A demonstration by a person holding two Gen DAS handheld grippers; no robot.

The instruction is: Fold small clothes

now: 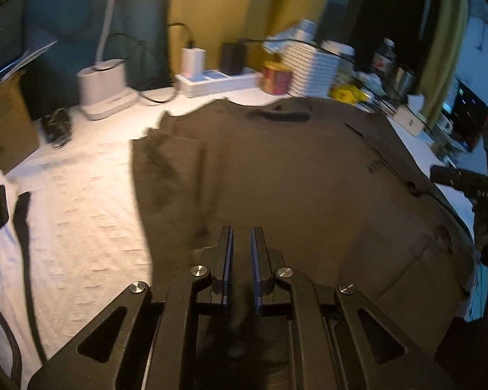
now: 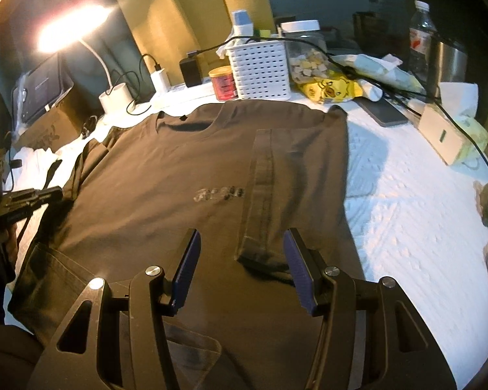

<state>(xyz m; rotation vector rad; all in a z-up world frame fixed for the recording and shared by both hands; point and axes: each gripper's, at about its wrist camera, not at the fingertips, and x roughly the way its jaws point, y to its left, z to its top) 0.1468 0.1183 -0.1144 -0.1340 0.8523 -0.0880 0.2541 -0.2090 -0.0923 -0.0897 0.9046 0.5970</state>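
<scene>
Your white textured tabletop (image 2: 406, 214) carries a dark brown short-sleeved T-shirt (image 2: 185, 169), spread flat at its centre, collar toward the cluttered far edge, one side already folded inward as a strip. A white slotted plastic basket (image 2: 260, 68) and a red round tin (image 2: 223, 83) stand along that far edge. Your left claw (image 1: 241, 237) is clenched near the shirt's left side, with dark cloth between its blades. Your right claw (image 2: 242, 243) stands released above the near hem, gripping nothing.

Your T-shirt (image 2: 185, 169) lies flat on the bench (image 2: 406, 227); behind it stand the basket (image 2: 260, 68) and, left, the lamp (image 2: 115, 97).
</scene>
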